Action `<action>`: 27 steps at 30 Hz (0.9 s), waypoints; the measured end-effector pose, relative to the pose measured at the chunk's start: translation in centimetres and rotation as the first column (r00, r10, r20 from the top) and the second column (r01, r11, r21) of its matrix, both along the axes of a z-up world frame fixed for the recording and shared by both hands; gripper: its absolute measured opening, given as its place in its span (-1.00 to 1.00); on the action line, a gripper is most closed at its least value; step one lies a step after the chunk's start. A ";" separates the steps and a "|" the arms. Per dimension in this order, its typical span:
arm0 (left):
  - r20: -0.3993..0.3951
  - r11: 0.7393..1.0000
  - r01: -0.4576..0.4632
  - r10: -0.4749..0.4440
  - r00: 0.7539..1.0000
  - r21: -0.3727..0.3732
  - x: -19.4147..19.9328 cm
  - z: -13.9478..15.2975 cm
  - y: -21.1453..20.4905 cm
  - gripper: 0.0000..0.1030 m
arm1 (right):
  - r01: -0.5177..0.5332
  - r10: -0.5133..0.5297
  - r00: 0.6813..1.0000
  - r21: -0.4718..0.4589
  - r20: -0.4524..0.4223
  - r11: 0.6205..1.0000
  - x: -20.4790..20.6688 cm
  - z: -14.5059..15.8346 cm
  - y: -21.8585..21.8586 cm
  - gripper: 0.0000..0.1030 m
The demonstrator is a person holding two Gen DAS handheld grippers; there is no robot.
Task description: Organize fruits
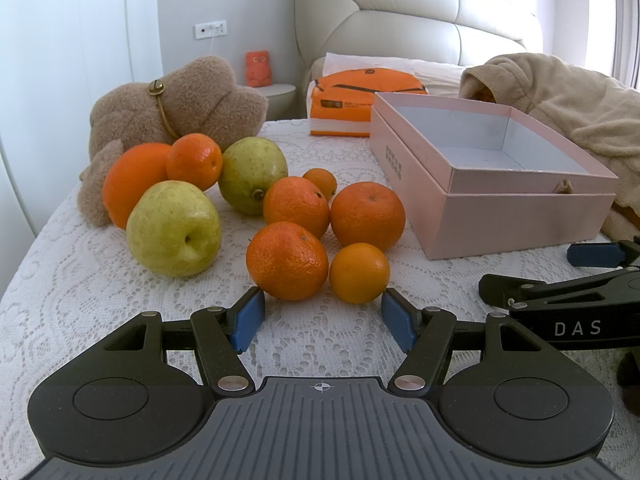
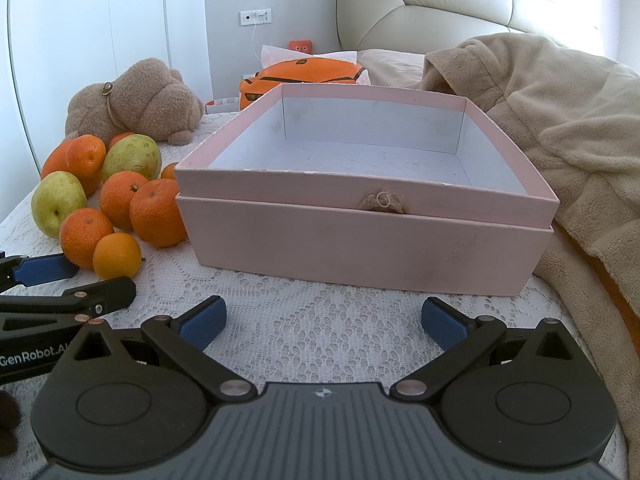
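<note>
A pile of fruit lies on the white lace cloth [image 1: 100,280]: several oranges and mandarins, with a mandarin [image 1: 286,261] and a small yellow-orange one [image 1: 359,273] nearest, and two green pears [image 1: 174,229] [image 1: 253,174]. My left gripper [image 1: 323,320] is open and empty, its blue pads just in front of the two nearest fruits. An open, empty pink box [image 2: 360,236] stands to the right of the fruit. My right gripper [image 2: 323,322] is open and empty, just in front of the box. The fruit pile also shows in the right wrist view [image 2: 86,236].
A brown plush bear [image 1: 176,100] lies behind the fruit. An orange package [image 1: 360,92] sits behind the box. A beige blanket [image 2: 560,128] is heaped to the right of the box. A padded headboard [image 1: 420,12] stands at the back.
</note>
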State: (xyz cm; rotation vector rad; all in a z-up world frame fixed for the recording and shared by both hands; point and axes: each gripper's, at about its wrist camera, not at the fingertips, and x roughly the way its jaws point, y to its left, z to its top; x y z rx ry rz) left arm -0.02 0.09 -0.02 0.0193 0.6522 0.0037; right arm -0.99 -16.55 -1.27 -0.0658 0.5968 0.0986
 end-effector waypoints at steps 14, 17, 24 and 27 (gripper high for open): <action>0.000 1.000 0.000 0.000 1.000 -0.002 -0.2 0.0 -0.3 0.37 | 0.000 0.000 1.000 0.000 0.000 1.000 0.0 0.0 0.1 1.00; 0.001 1.000 0.001 -0.001 1.000 -0.010 0.0 0.0 -0.2 0.36 | 0.000 0.000 1.000 0.000 0.000 1.000 0.0 0.0 0.1 1.00; 0.005 0.993 0.032 -0.031 0.999 -0.112 -1.4 0.8 1.2 0.31 | -0.008 0.007 0.999 -0.008 -0.048 1.000 0.3 0.4 0.6 1.00; 0.008 0.987 0.048 -0.047 0.999 -0.155 -2.5 1.6 2.1 0.30 | 0.003 -0.004 0.993 -0.010 -0.120 1.000 1.1 0.7 0.9 1.00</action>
